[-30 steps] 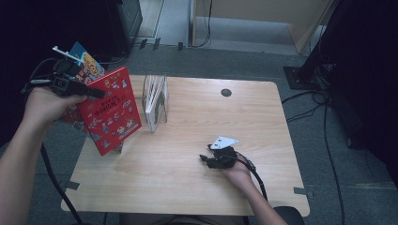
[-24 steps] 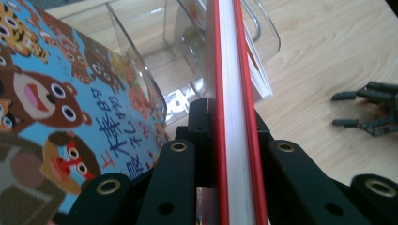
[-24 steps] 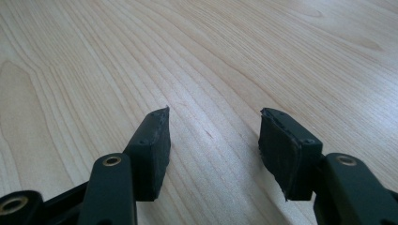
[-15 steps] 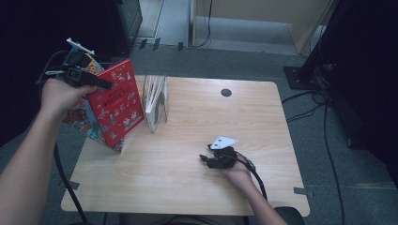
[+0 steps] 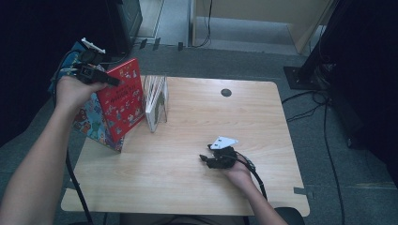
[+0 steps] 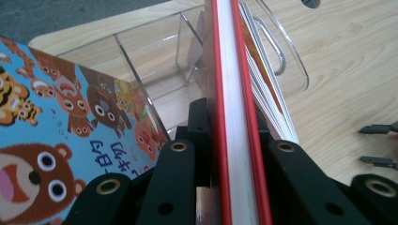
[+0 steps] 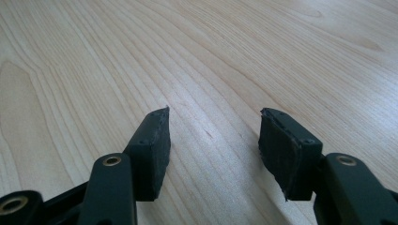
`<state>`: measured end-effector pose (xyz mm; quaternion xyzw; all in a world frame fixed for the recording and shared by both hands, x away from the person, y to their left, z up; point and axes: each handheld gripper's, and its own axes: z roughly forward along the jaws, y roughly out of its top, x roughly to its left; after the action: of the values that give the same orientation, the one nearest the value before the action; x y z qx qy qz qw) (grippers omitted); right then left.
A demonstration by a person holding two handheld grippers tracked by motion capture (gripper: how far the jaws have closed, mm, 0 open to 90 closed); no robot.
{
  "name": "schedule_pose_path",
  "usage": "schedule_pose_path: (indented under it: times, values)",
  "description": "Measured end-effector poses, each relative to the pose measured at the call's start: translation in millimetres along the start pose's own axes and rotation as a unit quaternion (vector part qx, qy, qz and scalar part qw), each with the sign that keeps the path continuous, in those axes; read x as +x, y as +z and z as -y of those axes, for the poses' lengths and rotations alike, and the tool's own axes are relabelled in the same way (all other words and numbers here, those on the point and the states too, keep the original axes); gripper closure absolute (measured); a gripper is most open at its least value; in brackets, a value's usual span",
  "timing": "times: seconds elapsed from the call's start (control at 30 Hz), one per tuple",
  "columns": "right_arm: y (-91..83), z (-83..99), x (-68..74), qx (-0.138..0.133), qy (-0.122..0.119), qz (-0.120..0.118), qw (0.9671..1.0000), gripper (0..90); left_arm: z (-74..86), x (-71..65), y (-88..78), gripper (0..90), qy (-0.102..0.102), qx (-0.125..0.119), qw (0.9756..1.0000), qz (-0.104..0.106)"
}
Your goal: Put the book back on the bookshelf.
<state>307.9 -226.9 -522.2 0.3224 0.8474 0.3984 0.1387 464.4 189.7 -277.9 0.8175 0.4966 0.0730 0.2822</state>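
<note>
A red book (image 5: 121, 103) patterned with small cartoon figures, its page edges white, beside a blue book (image 6: 56, 136) covered in brown bears and orange tigers, a clear rack (image 5: 156, 101), a pale woodgrain table (image 5: 197, 187), black grippers

A recording corner in an office or lab-like room, dimly lit.

A small light-wood worktop (image 5: 197, 140) with rounded corners and a cable hole (image 5: 226, 93) stands on grey carpet (image 5: 324, 140). Black cables (image 5: 328, 117) trail across the floor on the right. Dark equipment stands (image 5: 314, 56) rise at the far right, a dark cabinet (image 5: 124, 21) sits at the far left, and pale wooden furniture (image 5: 263, 18) lines the far wall.
</note>
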Motion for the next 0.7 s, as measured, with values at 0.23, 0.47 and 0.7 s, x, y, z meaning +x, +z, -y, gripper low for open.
schedule_pose_path:
  times: [0.23, 0.47, 0.7]
  values:
    - [0.0, 0.0, 0.0, 0.000, 0.000, 0.000, 1.0000, 43.9, -3.4, 3.6, 1.5, 79.9, -0.007, 0.002, 1.0000, 0.000]
    - [0.0, 0.0, 0.0, 0.000, 0.000, 0.000, 1.0000, 43.9, -7.7, 2.2, 0.0, 79.0, 0.002, 0.037, 0.9993, 0.001]
    - [0.0, 0.0, 0.0, 0.000, 0.000, 0.000, 1.0000, 43.9, -10.2, 5.1, 0.6, 78.6, -0.002, 0.060, 0.9982, 0.003]
